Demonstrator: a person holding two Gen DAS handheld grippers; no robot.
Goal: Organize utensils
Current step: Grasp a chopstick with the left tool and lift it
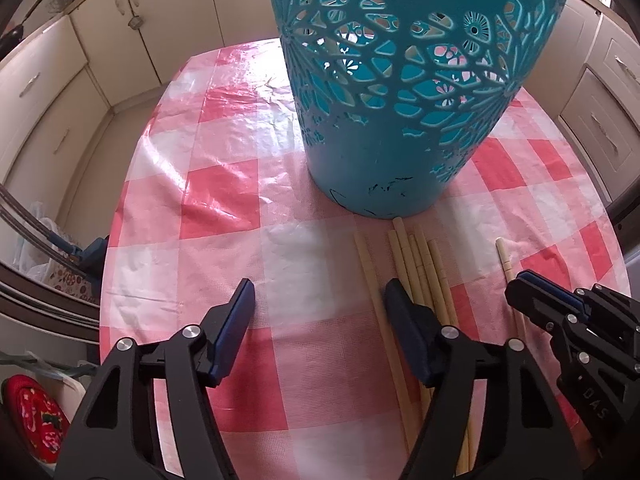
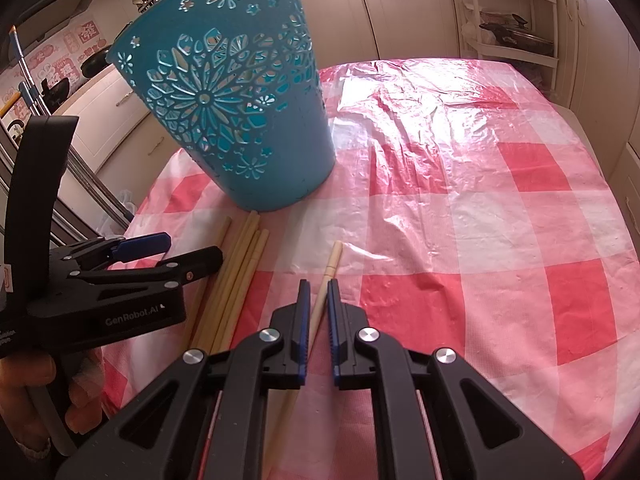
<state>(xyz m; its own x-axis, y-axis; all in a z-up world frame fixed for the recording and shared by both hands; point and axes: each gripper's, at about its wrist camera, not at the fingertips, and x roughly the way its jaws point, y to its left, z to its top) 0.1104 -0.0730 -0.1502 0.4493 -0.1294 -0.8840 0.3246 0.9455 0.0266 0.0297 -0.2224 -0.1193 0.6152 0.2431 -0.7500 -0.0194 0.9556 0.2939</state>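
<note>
A teal cut-out basket (image 1: 404,92) stands on the pink checked tablecloth (image 1: 224,168); it also shows in the right wrist view (image 2: 240,116). Several pale wooden chopsticks (image 1: 420,268) lie in a bunch in front of it, also in the right wrist view (image 2: 236,276). My left gripper (image 1: 320,296) is open and empty, its right finger over the bunch. A single chopstick (image 2: 330,272) lies apart to the right. My right gripper (image 2: 319,292) has its jaws narrowly apart around this chopstick, not clamped; it also shows in the left wrist view (image 1: 532,284).
Cream kitchen cabinets (image 1: 60,92) surround the table. A white shelf rack (image 2: 508,12) with pots stands at the back right. Bags and a red item (image 1: 32,412) lie on the floor at left. The tablecloth (image 2: 480,200) stretches to the right.
</note>
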